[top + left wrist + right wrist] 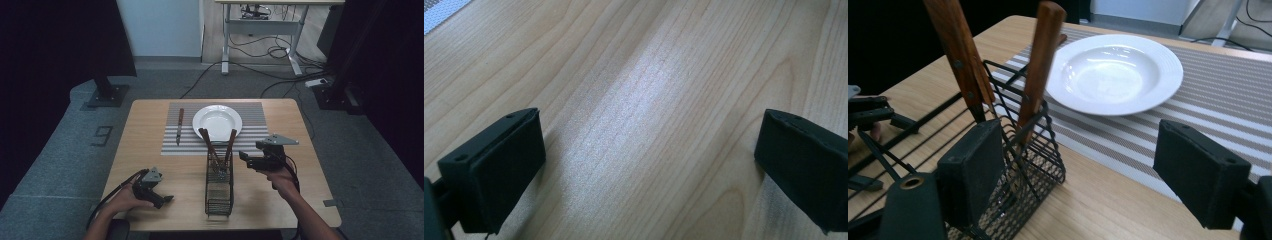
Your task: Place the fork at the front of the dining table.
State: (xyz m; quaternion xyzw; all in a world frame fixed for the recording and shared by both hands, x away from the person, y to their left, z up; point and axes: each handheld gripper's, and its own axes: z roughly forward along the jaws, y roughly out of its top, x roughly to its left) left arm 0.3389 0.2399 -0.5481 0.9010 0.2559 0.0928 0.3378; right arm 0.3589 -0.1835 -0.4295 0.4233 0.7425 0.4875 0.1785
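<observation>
Two wooden-handled utensils [216,145] are standing in the wire caddy [219,192] in front of me, handles up and leaning apart in a V — that lean makes them easy to pick off one at a time. My right claw [246,158] is up off the table just to the right of the caddy, level with the handles, pointed at them sideways. Its jaws are spread with nothing between the pads; in the right gripper view the nearer handle [1040,60] sits just past my left pad, so I'd say I'm lining up to grab that one next. One knife [179,126] is already lying on the striped placemat [250,112] left of the white plate [217,121], handle toward the far side, so this looks like setting a place, with the right of the plate bare and waiting. My left claw [161,199] is parked low on the table [150,150] near the front edge, well left of the caddy, jaws also wide and empty — the left gripper view is plain wood grain between the pads [499,170]. I reckon it's resting there to stay out of the way. Can't tell whether the caddy pieces are forks, spoons or knives, since the business ends are buried in the mesh. Main risk I see is tipping the caddy when I pull.
</observation>
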